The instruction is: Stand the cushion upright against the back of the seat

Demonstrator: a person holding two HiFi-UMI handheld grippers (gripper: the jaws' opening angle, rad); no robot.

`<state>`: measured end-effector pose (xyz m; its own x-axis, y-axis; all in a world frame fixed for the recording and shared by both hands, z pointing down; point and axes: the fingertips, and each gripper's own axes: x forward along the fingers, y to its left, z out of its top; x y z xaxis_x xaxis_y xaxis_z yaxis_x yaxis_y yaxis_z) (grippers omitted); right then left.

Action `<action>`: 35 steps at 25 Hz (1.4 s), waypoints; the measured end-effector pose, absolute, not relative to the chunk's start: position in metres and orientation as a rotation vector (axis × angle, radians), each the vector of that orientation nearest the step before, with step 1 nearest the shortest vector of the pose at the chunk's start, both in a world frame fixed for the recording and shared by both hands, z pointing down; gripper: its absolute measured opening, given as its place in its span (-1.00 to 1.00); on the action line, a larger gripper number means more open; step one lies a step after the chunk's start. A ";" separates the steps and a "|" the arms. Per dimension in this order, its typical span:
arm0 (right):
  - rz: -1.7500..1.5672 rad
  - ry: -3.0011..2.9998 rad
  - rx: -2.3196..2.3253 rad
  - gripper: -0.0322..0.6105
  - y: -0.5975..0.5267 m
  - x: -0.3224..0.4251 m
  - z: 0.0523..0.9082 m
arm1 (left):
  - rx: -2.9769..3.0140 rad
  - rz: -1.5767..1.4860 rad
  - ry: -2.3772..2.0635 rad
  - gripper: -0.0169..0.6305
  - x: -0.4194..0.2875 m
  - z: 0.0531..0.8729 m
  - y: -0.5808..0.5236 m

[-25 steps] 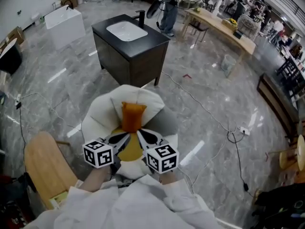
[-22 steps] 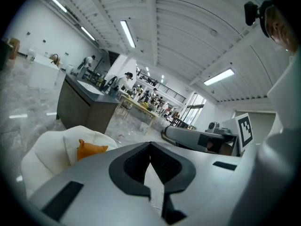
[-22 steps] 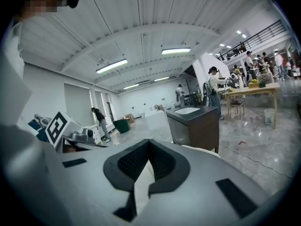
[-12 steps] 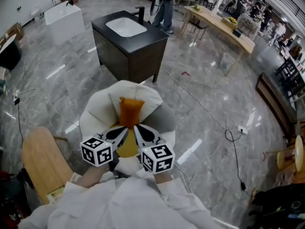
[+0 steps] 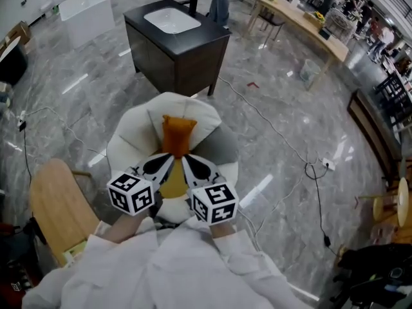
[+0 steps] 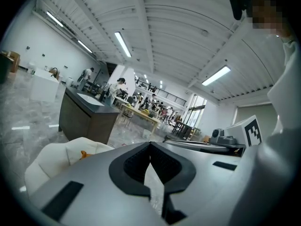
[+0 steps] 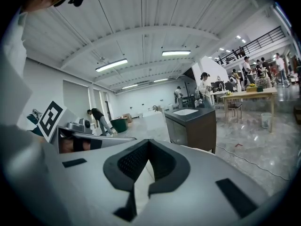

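We hold the left gripper [image 5: 166,166] and right gripper [image 5: 190,166] side by side over the cream armchair [image 5: 129,140], the jaws of each pressed together on nothing. The orange cushion [image 5: 177,135] stands upright in the armchair, against its back. A yellow patch [image 5: 174,195] on the seat lies mostly hidden under the grippers. Beyond, a dark vanity [image 5: 180,63] holds a white basin [image 5: 170,21].

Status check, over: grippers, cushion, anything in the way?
Left gripper shut, empty; right gripper the same. Cushion upright against the chair back. Nothing in the way.
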<state>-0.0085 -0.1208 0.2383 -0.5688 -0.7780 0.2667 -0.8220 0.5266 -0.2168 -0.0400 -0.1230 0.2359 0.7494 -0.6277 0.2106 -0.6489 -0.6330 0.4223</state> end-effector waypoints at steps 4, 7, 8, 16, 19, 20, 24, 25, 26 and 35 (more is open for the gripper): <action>0.477 -2.624 1.380 -0.86 -0.121 -0.010 0.239 | 2.474 0.093 -0.983 -0.92 -0.041 0.239 -0.125; 0.467 -2.623 1.381 -0.86 -0.120 -0.010 0.239 | 2.458 0.111 -0.976 -0.92 -0.039 0.242 -0.123; 0.465 -2.622 1.384 -0.86 -0.120 -0.010 0.239 | 2.455 0.111 -0.971 -0.92 -0.039 0.243 -0.122; 0.459 -2.601 1.374 -0.86 -0.113 -0.014 0.246 | 2.448 0.105 -0.966 -0.92 -0.042 0.248 -0.117; 0.457 -2.596 1.367 -0.86 -0.111 -0.016 0.245 | 2.453 0.104 -0.963 -0.92 -0.042 0.246 -0.115; 0.453 -2.596 1.366 -0.86 -0.110 -0.017 0.245 | 2.454 0.104 -0.962 -0.92 -0.042 0.246 -0.115; 0.430 -2.594 1.364 -0.86 -0.109 -0.018 0.243 | 2.451 0.101 -0.965 -0.92 -0.042 0.246 -0.114; 0.429 -2.591 1.365 -0.86 -0.109 -0.018 0.243 | 2.448 0.098 -0.967 -0.92 -0.043 0.246 -0.114; 0.430 -2.587 1.366 -0.86 -0.109 -0.018 0.244 | 2.446 0.097 -0.969 -0.92 -0.043 0.247 -0.114; 0.454 -2.582 1.370 -0.86 -0.108 -0.019 0.247 | 2.417 0.085 -0.935 -0.92 -0.045 0.251 -0.112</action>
